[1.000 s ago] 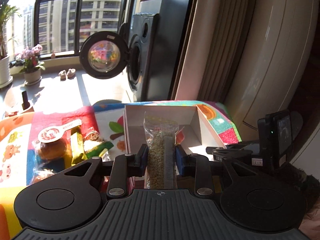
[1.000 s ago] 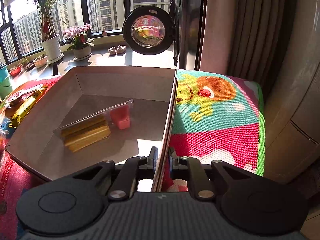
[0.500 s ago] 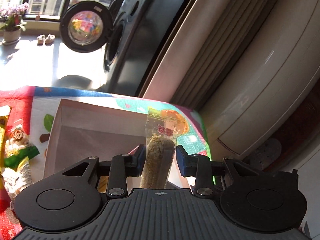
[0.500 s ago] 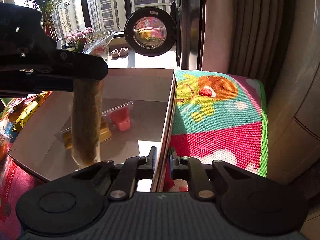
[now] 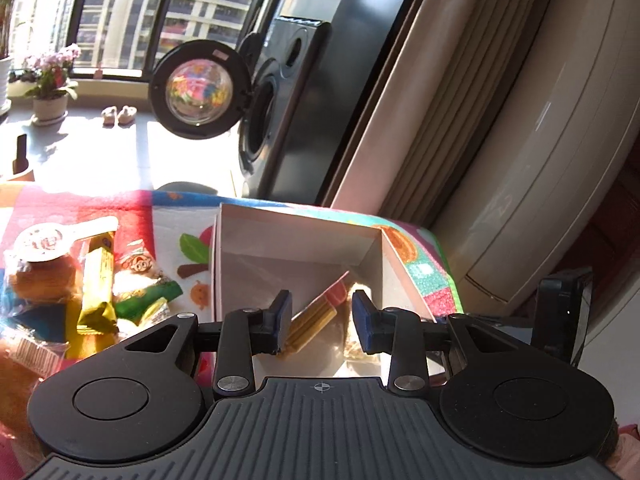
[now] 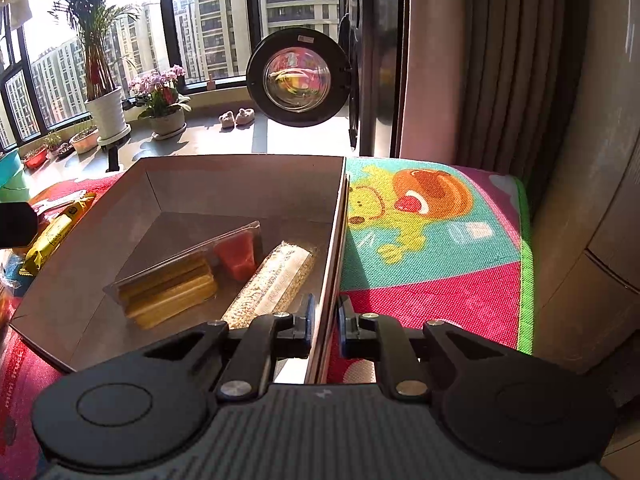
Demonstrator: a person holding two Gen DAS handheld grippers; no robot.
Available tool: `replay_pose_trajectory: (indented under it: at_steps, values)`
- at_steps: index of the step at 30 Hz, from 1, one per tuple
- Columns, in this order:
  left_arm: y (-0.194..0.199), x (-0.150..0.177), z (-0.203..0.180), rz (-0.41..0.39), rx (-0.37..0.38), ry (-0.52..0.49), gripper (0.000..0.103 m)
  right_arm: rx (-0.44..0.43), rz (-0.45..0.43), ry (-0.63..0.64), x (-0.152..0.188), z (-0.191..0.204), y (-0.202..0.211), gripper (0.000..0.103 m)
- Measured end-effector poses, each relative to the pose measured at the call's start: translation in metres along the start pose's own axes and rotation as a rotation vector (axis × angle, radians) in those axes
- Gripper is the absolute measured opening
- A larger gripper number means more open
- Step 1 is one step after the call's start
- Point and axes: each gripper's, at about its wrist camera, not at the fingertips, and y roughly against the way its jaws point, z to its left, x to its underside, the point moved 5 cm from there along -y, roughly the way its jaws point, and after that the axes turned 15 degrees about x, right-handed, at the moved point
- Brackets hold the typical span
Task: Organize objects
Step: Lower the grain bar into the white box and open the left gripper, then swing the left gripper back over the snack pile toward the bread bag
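Here the left claw [image 5: 322, 316] hangs over the near end of the cardboard box [image 5: 298, 224], jaws spread wide with nothing between them. Below and ahead of its fingers lie the two things the box holds: a clear pack of yellow wafer sticks [image 5: 316, 316] with a red piece at its far end, and, just to the right of that, a long clear bag of grains [image 6: 276, 284] resting along the right wall. From the right wrist view the bag and the pack lie side by side on the box floor, close together (whether they touch cannot be told).

The right claw [image 6: 323, 322] straddles the right wall of the box, one finger inside and one outside, jaws narrow; a slight gap seems to remain on the outer side, so a firm pinch cannot be confirmed.

Step in hand, as judged: one item has been dropped off, and the box is being steadied. To the left of the left claw, a heap of snack packets [image 5: 100, 284] waits on the bright play mat [image 6: 432, 236]. The next move calls for swinging the wide left claw leftward, lowering it over one packet, and closing on it.
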Motion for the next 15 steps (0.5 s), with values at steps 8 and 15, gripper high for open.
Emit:
replay_pose_trajectory:
  at_steps: [8, 15]
  values:
    - [0.081, 0.038, 0.045, -0.020, -0.180, -0.064, 0.036, 0.071, -0.104, 0.071, 0.003, 0.008, 0.013, 0.009]
    - [0.135, 0.046, 0.097, -0.122, -0.306, 0.076, 0.036, 0.163, -0.166, 0.174, -0.001, 0.021, 0.015, 0.008]
